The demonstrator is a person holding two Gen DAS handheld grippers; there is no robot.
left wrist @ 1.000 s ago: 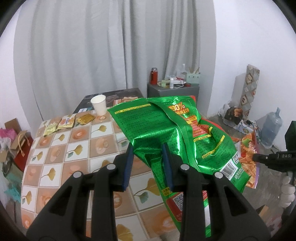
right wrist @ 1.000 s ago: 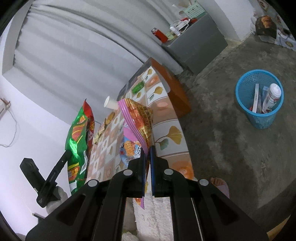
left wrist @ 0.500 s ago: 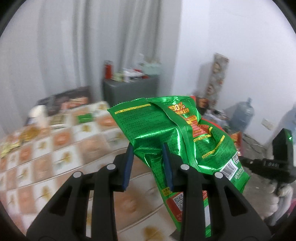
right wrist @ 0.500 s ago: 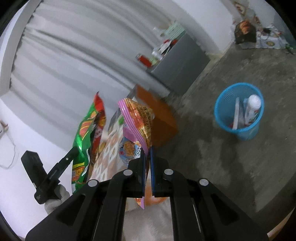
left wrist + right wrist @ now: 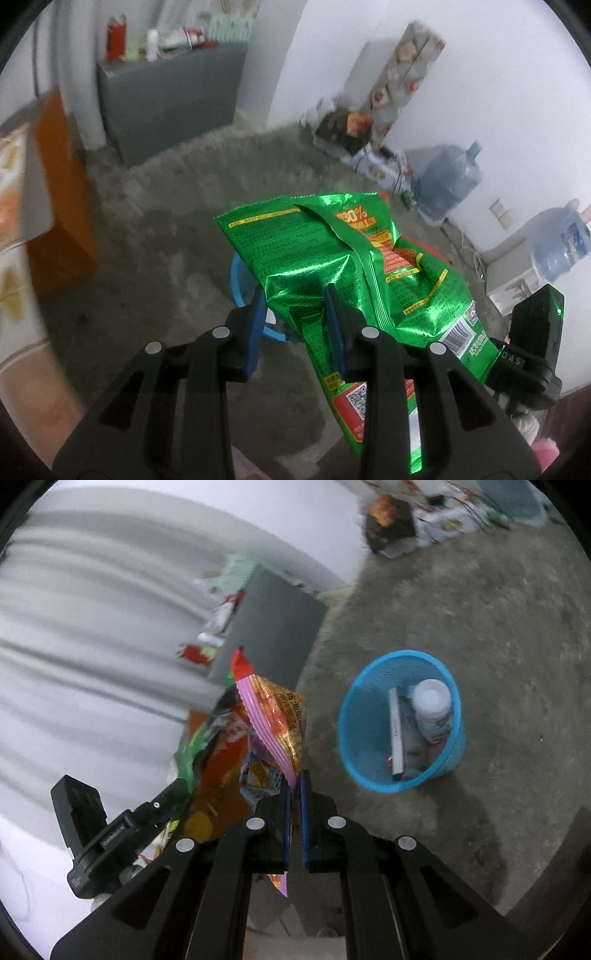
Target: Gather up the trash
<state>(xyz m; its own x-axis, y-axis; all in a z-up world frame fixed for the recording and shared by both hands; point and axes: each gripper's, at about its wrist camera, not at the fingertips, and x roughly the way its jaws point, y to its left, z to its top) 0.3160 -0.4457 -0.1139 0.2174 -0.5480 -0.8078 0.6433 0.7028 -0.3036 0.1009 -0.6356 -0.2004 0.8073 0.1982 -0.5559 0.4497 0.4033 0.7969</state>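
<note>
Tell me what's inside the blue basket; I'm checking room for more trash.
The basket holds a white bottle and a flat grey strip; its near wall hides the bottom.

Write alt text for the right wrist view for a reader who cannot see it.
The right gripper is clamped on a pink-edged orange snack bag above a concrete floor. To its right stands a blue mesh bin holding a white bottle. The left gripper holds a green bag at left.
</note>
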